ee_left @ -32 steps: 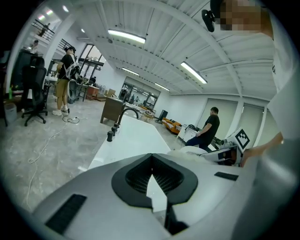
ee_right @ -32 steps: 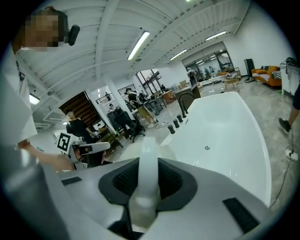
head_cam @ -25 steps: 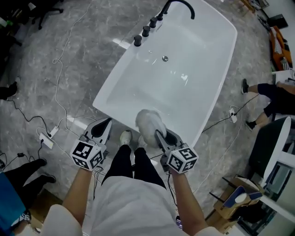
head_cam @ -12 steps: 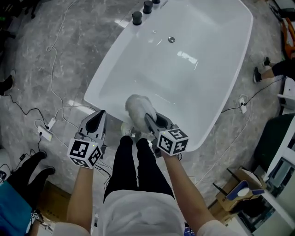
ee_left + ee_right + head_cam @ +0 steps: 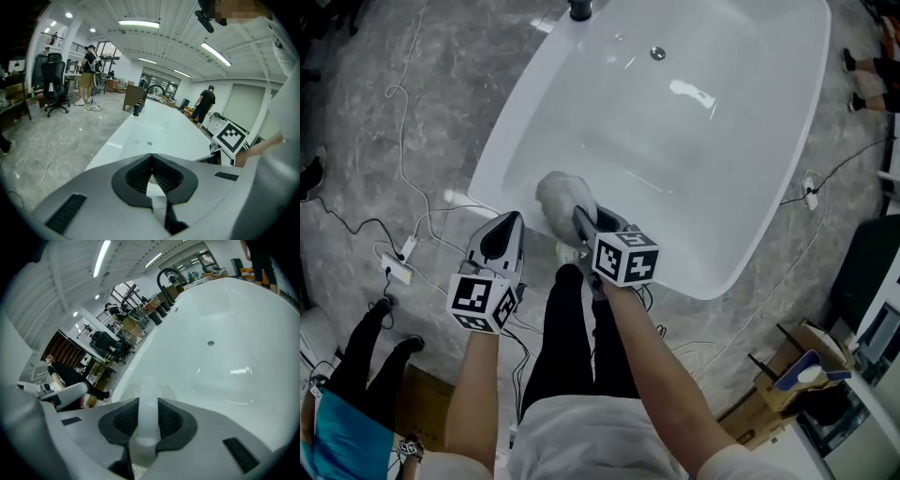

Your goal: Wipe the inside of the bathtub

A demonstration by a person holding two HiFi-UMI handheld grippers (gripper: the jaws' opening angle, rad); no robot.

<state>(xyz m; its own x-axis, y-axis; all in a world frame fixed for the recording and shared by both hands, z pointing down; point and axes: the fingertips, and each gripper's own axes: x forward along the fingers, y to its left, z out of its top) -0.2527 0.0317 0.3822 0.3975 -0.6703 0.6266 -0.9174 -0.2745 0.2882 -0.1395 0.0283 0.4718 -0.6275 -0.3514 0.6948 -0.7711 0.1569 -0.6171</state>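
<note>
The white bathtub (image 5: 769, 187) fills the upper head view, its drain (image 5: 657, 53) at the far end. My right gripper (image 5: 579, 217) is shut on the white handle (image 5: 147, 413) of a fluffy grey-white duster (image 5: 560, 196). The duster head rests against the tub's near inner wall, towards the left corner. In the right gripper view the tub's inside (image 5: 234, 333) and the drain (image 5: 211, 343) lie ahead. My left gripper (image 5: 507, 223) hovers outside the tub by its near rim, jaws shut and empty. The left gripper (image 5: 151, 174) looks along the tub (image 5: 154, 131).
Black tap knobs (image 5: 579, 9) and a curved faucet (image 5: 168, 275) stand at the tub's far left rim. Cables and a power strip (image 5: 397, 272) lie on the grey marble floor at left. A cardboard box (image 5: 787, 375) sits at right. People stand nearby.
Both grippers have moved left along the tub's near end. The duster has slid from the near rim's middle towards the left corner and further into the tub.
</note>
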